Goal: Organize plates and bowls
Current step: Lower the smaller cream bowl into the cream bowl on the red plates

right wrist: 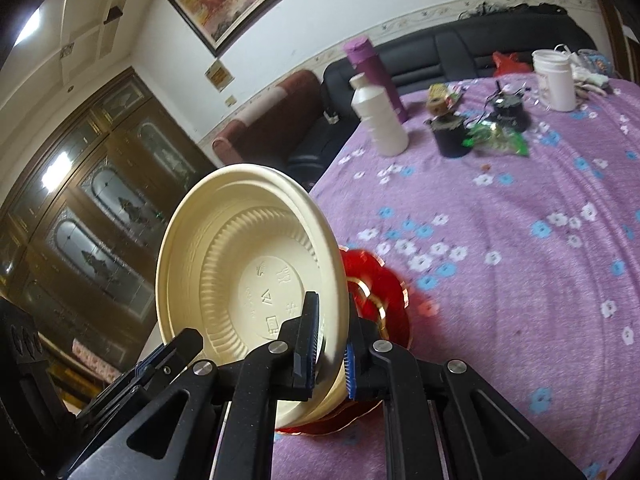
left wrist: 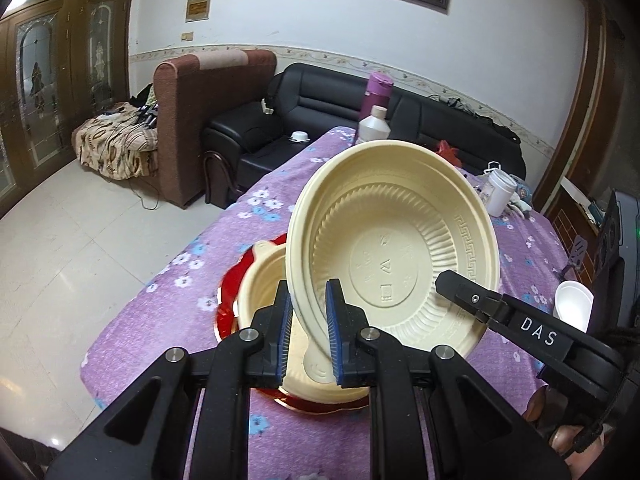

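Both grippers clamp one cream bowl (left wrist: 394,240) by its rim: left gripper (left wrist: 308,328) at the near edge, right gripper (right wrist: 330,344) on the opposite side. Bowl is tilted up on edge, lifted just above the red plate (right wrist: 380,284). A smaller cream bowl (left wrist: 262,280) sits on that plate. Surface (right wrist: 520,260) has a purple flowered cloth.
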